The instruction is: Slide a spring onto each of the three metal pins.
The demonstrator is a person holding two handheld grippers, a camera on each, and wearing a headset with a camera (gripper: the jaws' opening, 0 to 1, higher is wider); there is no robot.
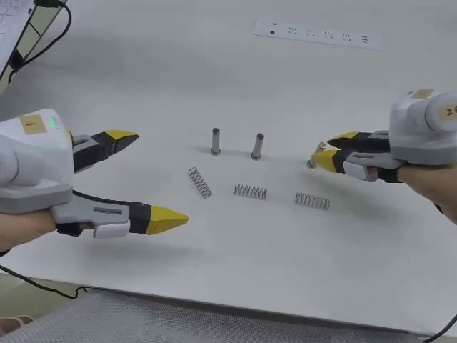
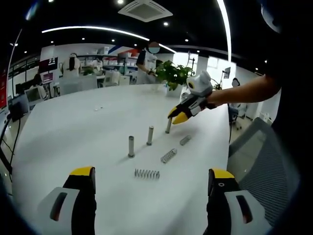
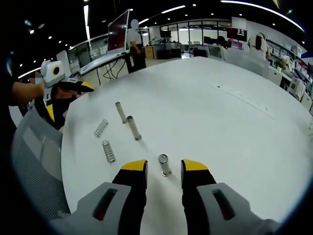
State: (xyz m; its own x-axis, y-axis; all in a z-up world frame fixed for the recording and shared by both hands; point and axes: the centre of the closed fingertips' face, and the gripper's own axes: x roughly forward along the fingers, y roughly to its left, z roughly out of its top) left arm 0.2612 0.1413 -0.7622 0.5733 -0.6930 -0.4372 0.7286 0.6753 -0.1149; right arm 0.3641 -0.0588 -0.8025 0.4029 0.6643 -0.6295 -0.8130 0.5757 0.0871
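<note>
Here, left hand-held gripper [image 1: 161,176] wide apart, empty, right hand-held gripper [image 1: 325,151] narrowly parted around half-hidden pin [image 1: 312,163].

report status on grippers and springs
Left gripper open, hovering clear. Right gripper open, straddling end pin. Three springs flat on table, none on pins. Nothing in the way.

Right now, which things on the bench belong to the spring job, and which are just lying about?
For the job: left pin, middle pin, right pin; left spring, middle spring, right spring.
Lying about: power strip, mesh chair.
</note>
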